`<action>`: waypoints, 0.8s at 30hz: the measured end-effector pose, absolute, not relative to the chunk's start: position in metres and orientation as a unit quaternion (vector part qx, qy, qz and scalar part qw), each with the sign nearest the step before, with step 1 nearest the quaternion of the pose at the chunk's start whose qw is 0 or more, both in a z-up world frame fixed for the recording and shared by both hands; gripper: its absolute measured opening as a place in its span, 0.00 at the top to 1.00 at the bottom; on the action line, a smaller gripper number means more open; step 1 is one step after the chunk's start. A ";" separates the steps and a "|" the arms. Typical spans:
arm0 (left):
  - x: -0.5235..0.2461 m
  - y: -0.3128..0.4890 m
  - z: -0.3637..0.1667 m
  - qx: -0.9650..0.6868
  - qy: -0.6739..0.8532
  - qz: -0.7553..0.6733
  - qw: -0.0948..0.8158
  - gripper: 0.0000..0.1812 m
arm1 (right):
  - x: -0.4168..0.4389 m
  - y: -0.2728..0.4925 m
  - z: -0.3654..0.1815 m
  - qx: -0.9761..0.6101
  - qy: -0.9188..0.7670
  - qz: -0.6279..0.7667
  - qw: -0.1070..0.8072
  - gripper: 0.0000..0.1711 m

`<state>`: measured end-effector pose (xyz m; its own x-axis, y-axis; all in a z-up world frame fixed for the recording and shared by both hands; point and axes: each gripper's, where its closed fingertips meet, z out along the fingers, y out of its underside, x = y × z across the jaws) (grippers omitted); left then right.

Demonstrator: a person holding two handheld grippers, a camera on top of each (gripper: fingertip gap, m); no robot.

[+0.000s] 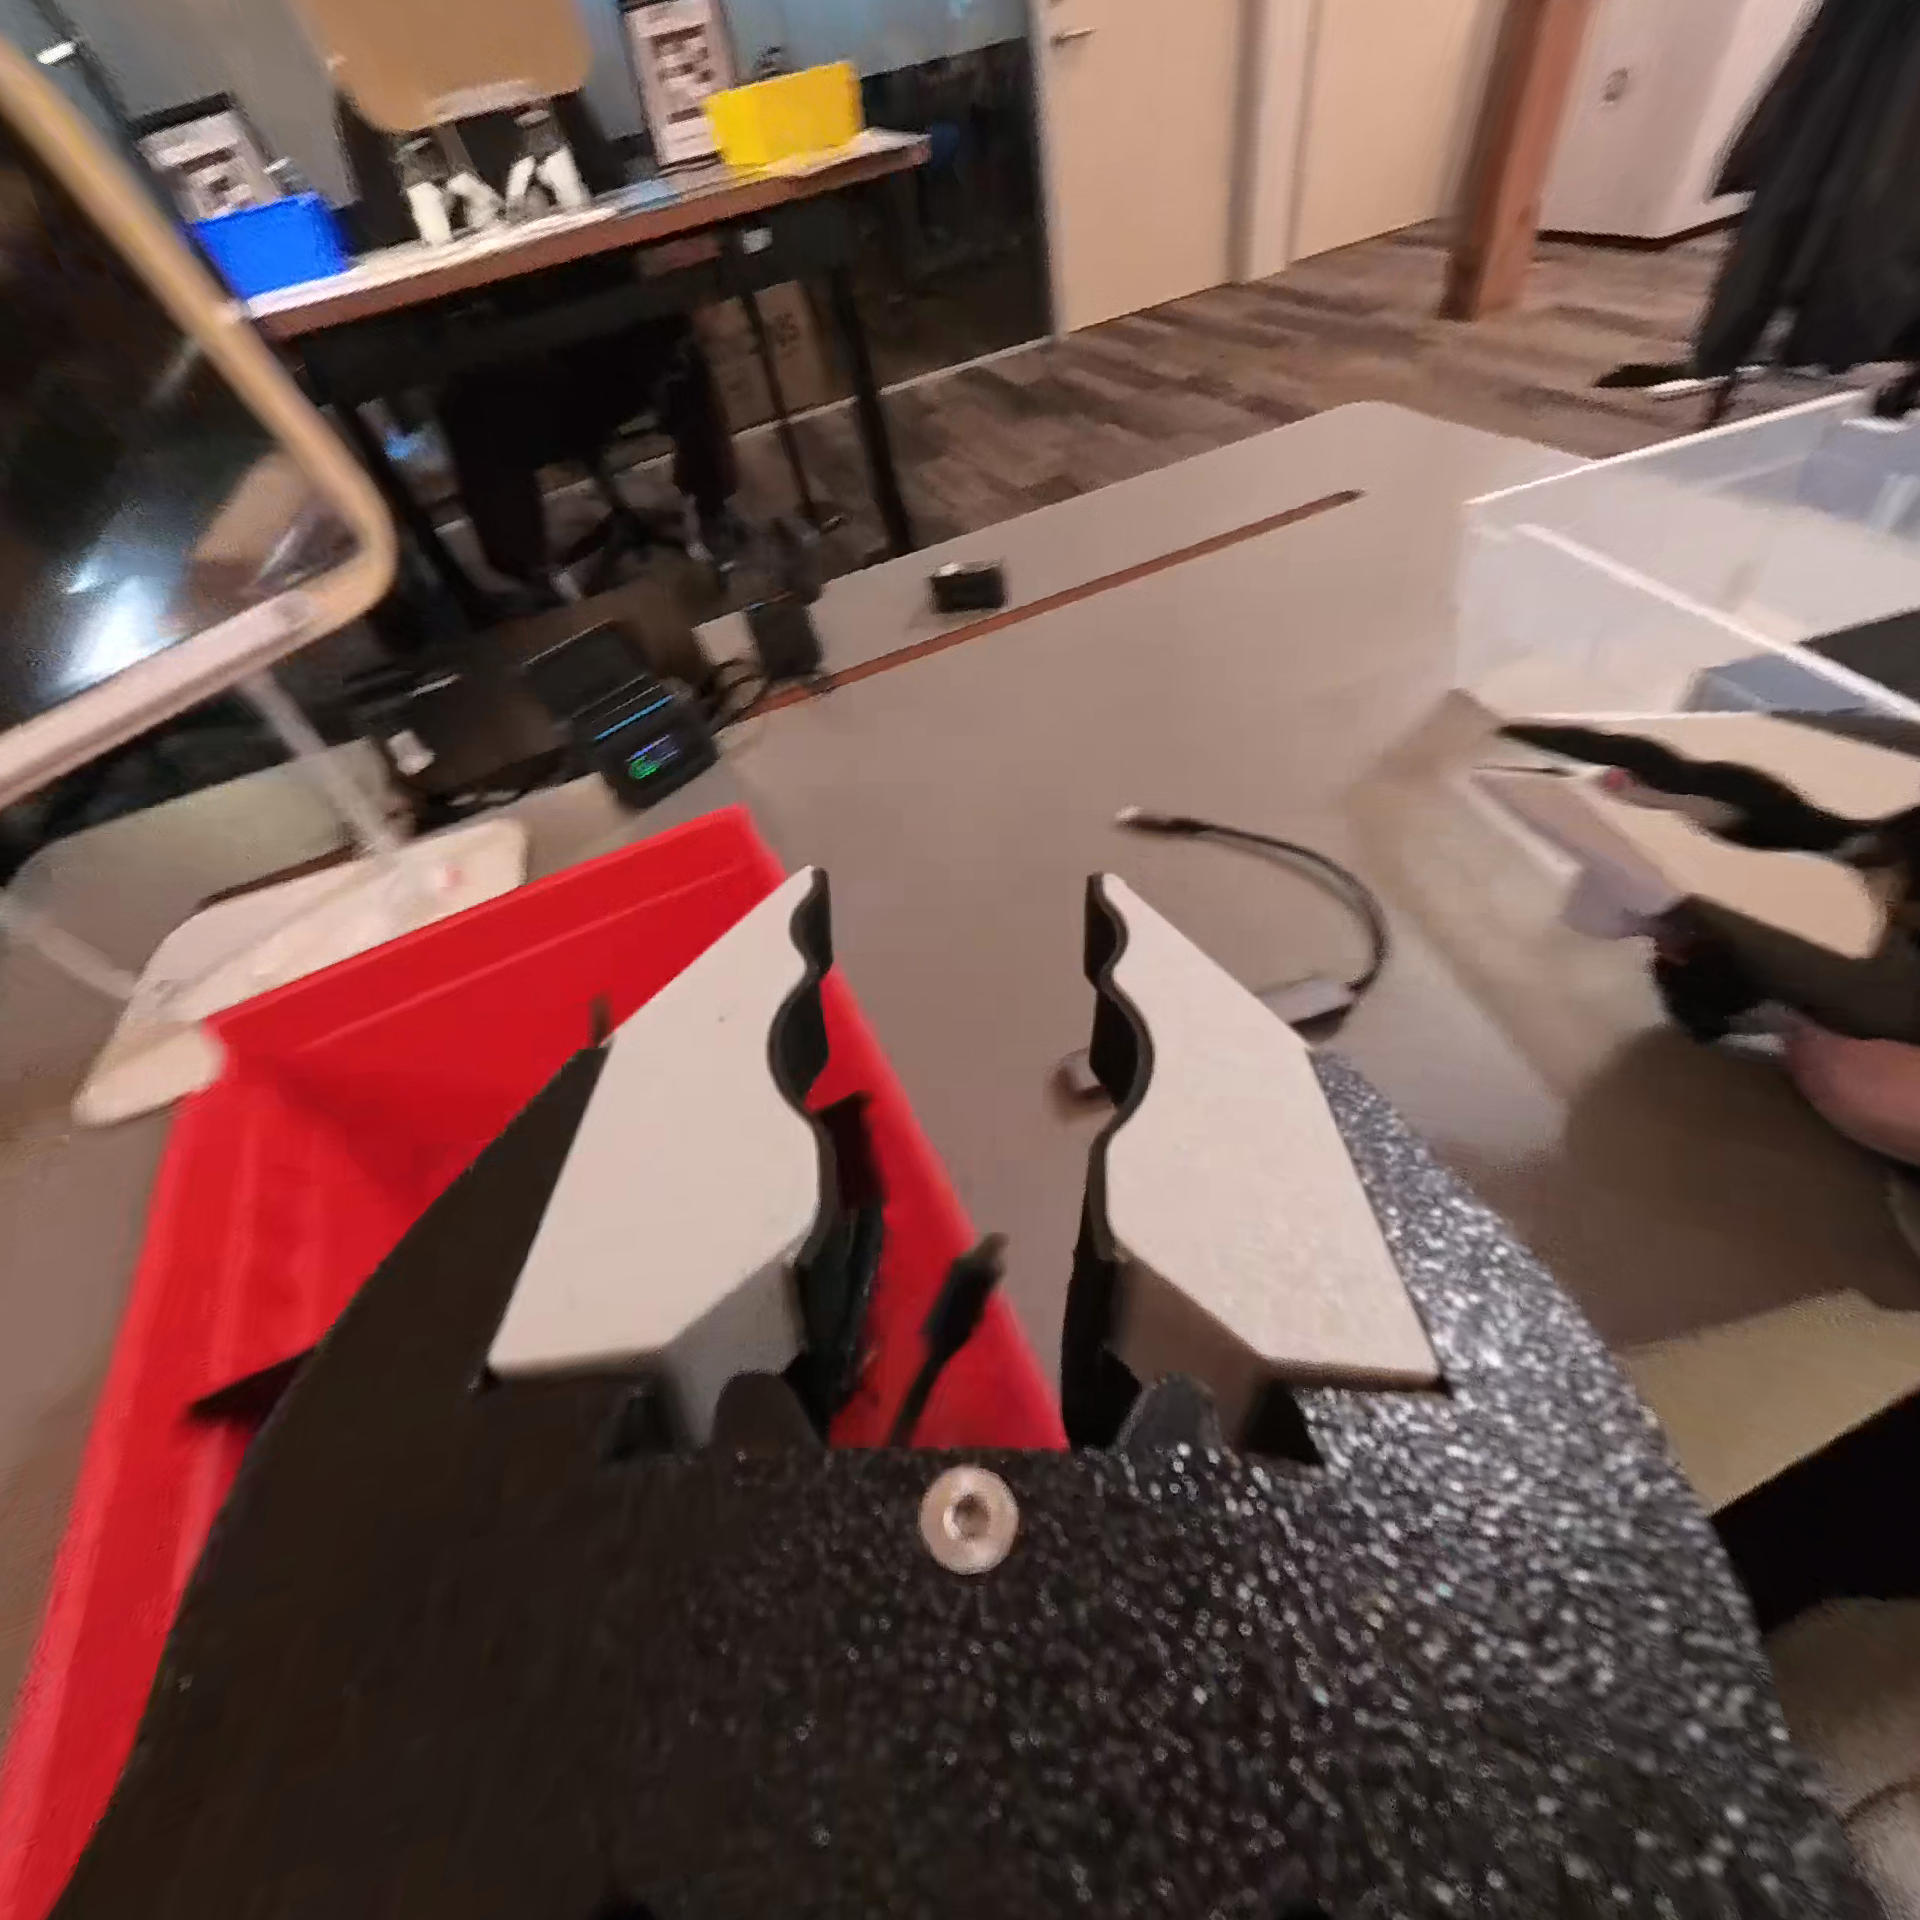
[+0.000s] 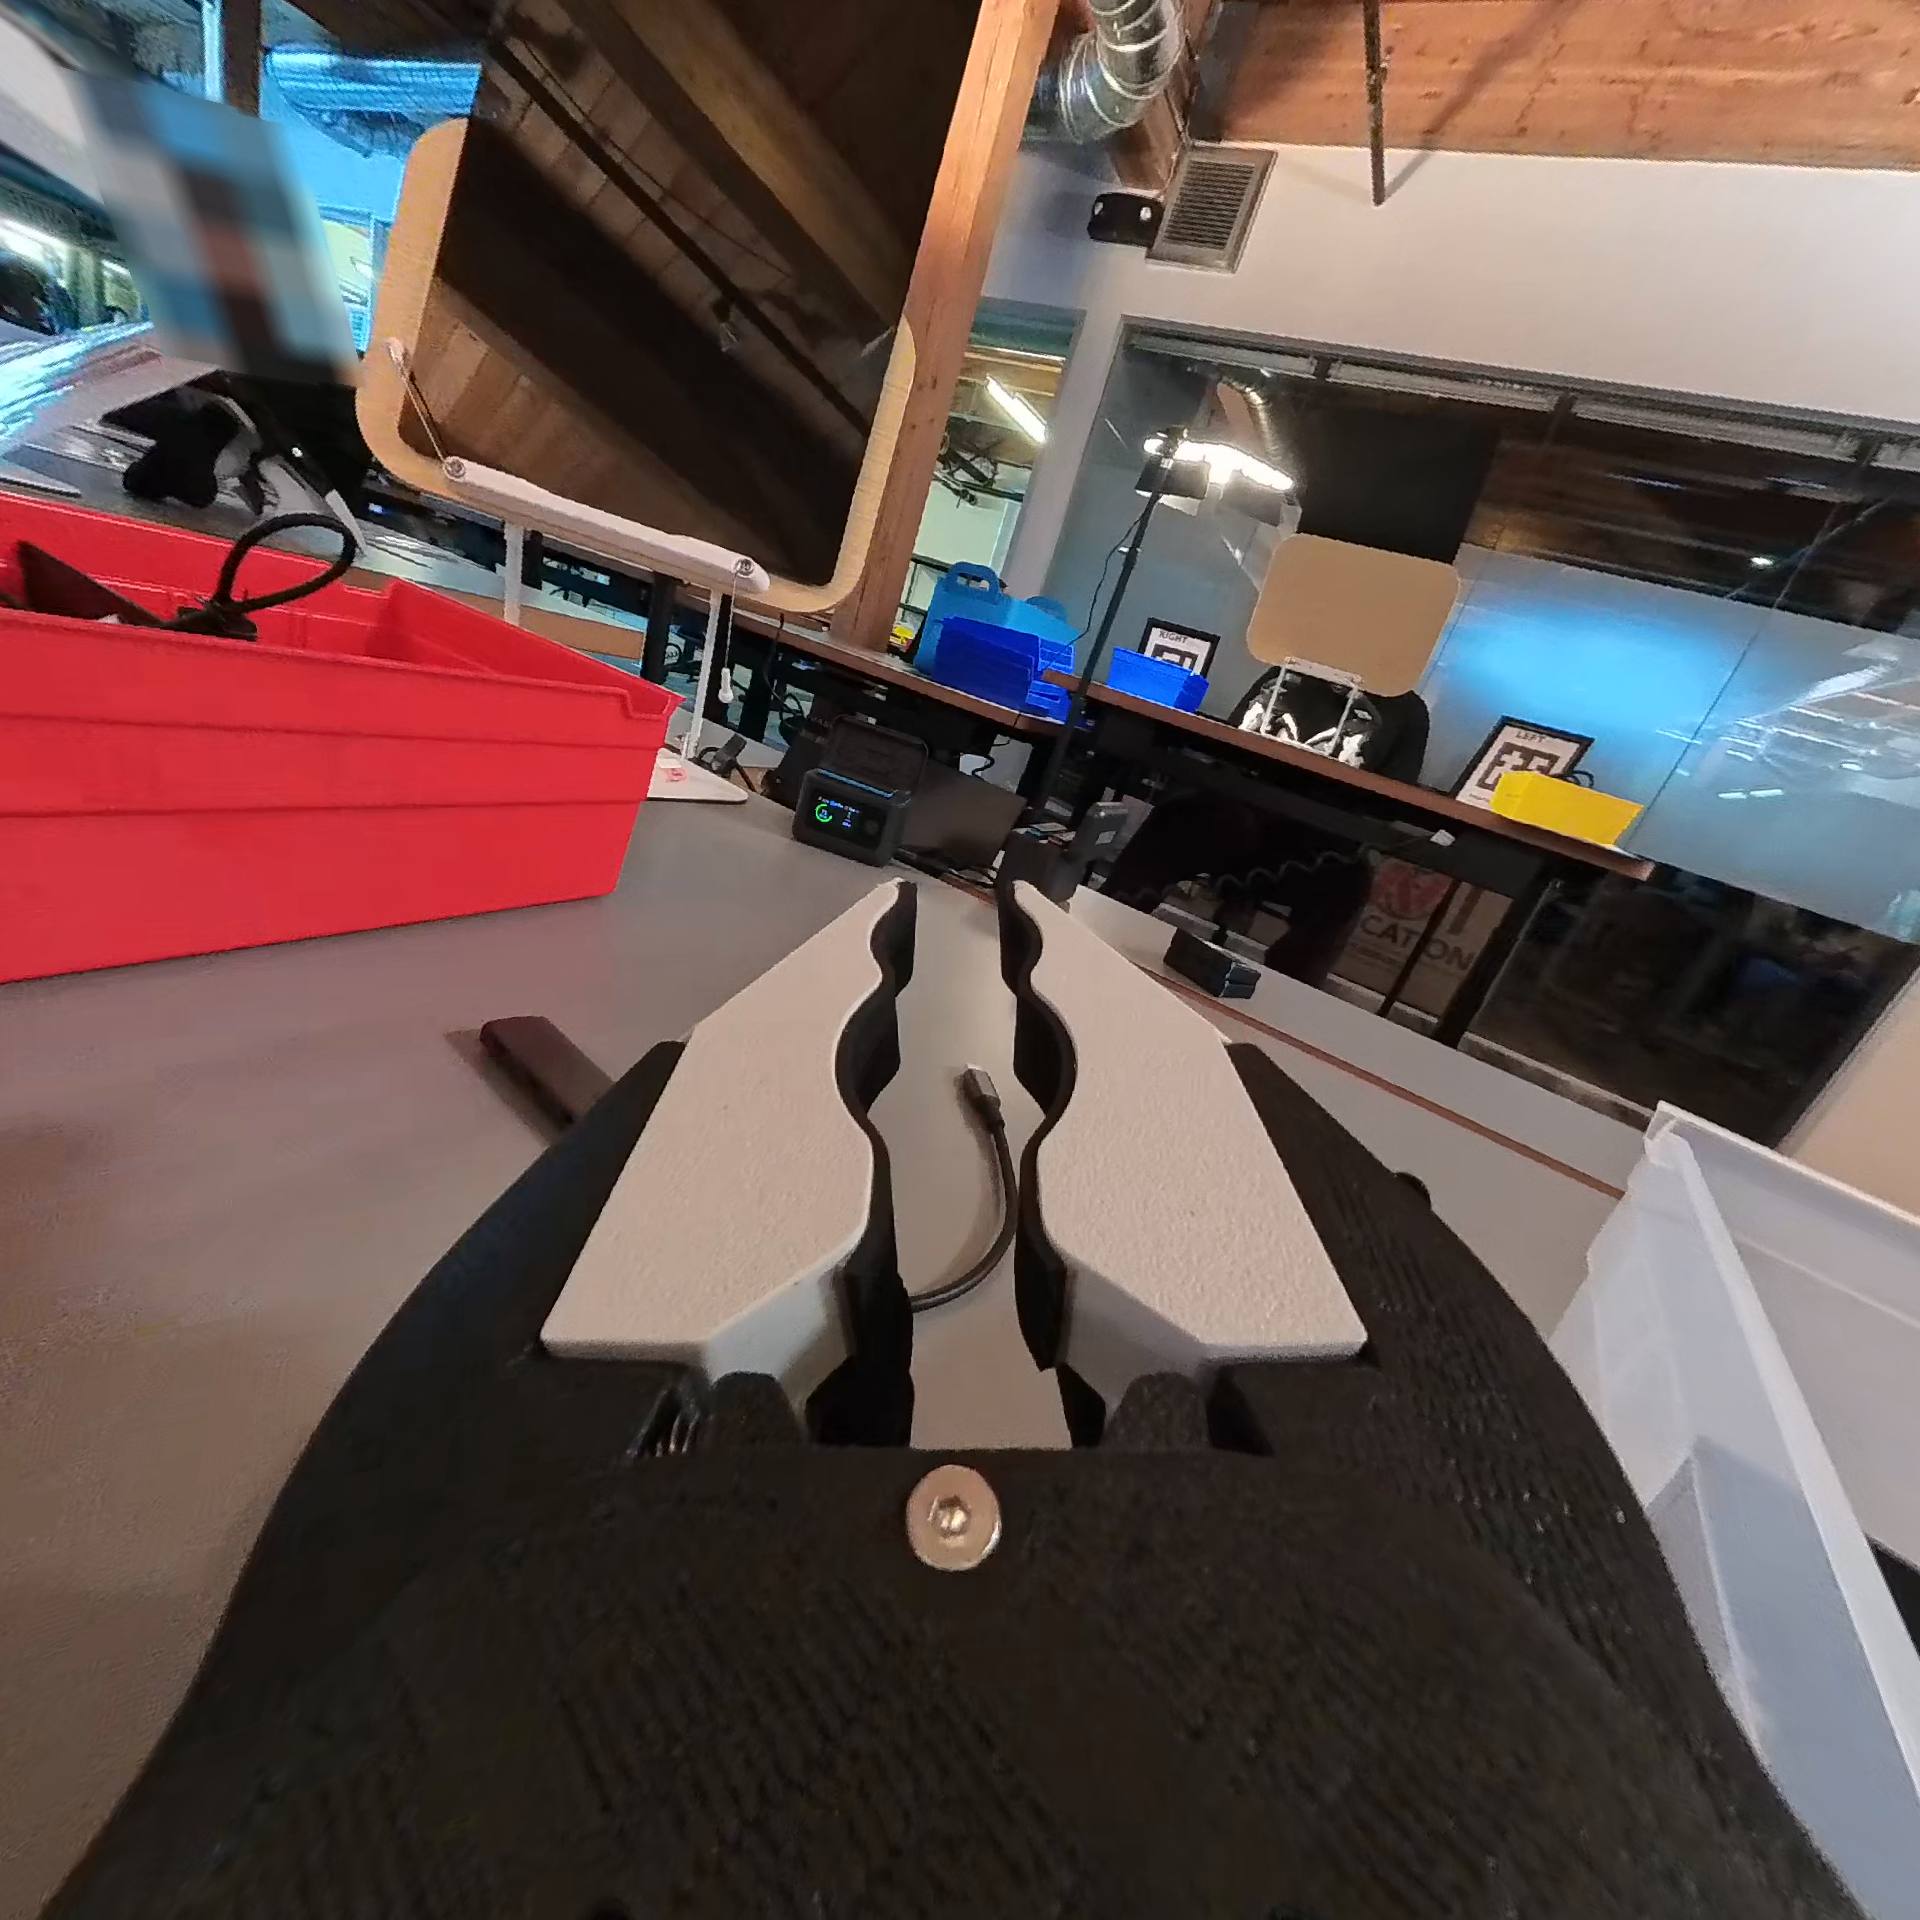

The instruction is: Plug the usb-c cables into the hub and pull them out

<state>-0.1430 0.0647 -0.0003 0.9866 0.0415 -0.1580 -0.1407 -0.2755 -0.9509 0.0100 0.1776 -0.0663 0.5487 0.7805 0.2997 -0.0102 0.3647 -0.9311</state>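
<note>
Left claw (image 1: 958,914) hovers wide open, empty, above the red bin (image 1: 436,1039) — right claw (image 2: 958,914) low, slightly parted, straddling cable (image 2: 992,1174).

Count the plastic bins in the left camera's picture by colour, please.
Red bin: 1
Blue bin: 1
Yellow bin: 1
Clear bin: 1
Total: 4

The left hand-held gripper (image 1: 956,925) hangs spread and empty above the grey bench (image 1: 1039,727); a red bin (image 1: 416,1039) holding black cables (image 1: 961,1304) lies beneath its left finger; the hub (image 1: 1311,1003) with its curled cable lies ahead; the right hand-held gripper (image 1: 1538,743) hovers beside a clear bin (image 1: 1662,561).
</note>
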 end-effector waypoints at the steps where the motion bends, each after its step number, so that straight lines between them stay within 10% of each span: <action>1: -0.163 0.055 0.000 -0.800 0.009 0.090 0.593 0.72 | 0.010 0.178 -0.067 -0.494 -0.390 0.271 0.728 0.92; 7: -0.261 -0.010 -0.013 -0.825 -0.167 0.077 0.534 0.58 | 0.007 0.175 -0.068 -0.490 -0.400 0.267 0.727 0.92; 15: -0.277 -0.010 -0.068 -0.878 -0.103 0.054 0.464 0.77 | 0.003 0.173 -0.071 -0.494 -0.408 0.271 0.718 0.92; 24: -0.273 0.016 -0.114 -0.909 -0.064 0.051 0.409 0.74 | -0.001 0.168 -0.073 -0.485 -0.424 0.269 0.717 0.92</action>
